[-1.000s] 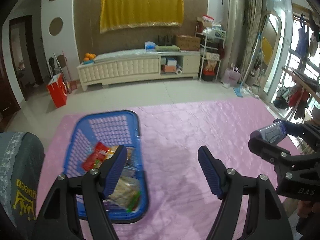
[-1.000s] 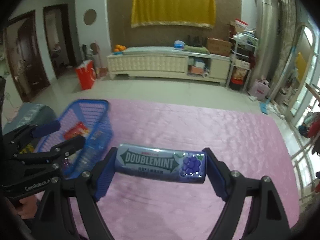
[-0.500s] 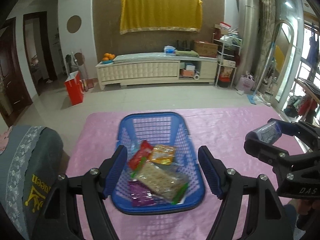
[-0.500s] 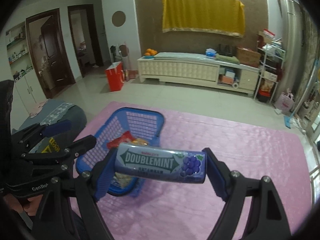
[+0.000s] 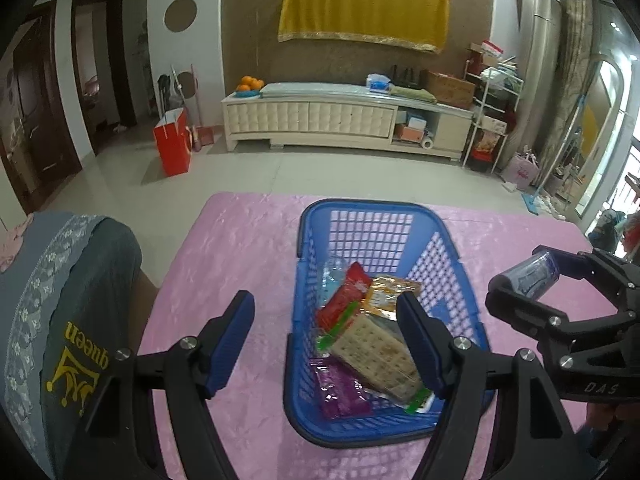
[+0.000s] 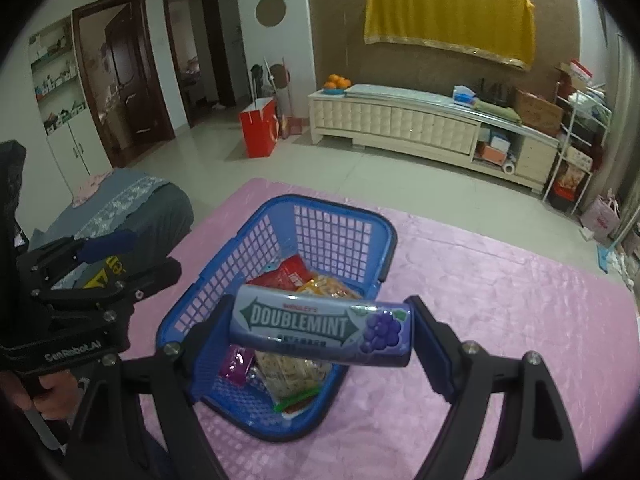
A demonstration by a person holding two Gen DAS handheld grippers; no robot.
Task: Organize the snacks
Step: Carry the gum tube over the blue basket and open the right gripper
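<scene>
We find the basket (image 5: 384,216) standing on the worktop (image 5: 248,248), toward its left side. In the basket lie several snack packets: a cracker pack (image 5: 372,354) uppermost, a sachet (image 5: 340,390) at its near left, two more packets (image 5: 390,288) behind it. Our left gripper (image 5: 326,340) sits at the basket's near left rim. Our right gripper (image 6: 320,326), to the right, holds a gum tube (image 6: 320,326) crosswise above the basket's near end. A cushion (image 5: 68,300) lies left of the worktop; a cabinet (image 5: 312,120) stands behind, across the floor.

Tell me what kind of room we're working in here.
Likely a home living room: a long TV cabinet against the wall, a draped sofa arm, and a pink-covered table holding the snack basket.
</scene>
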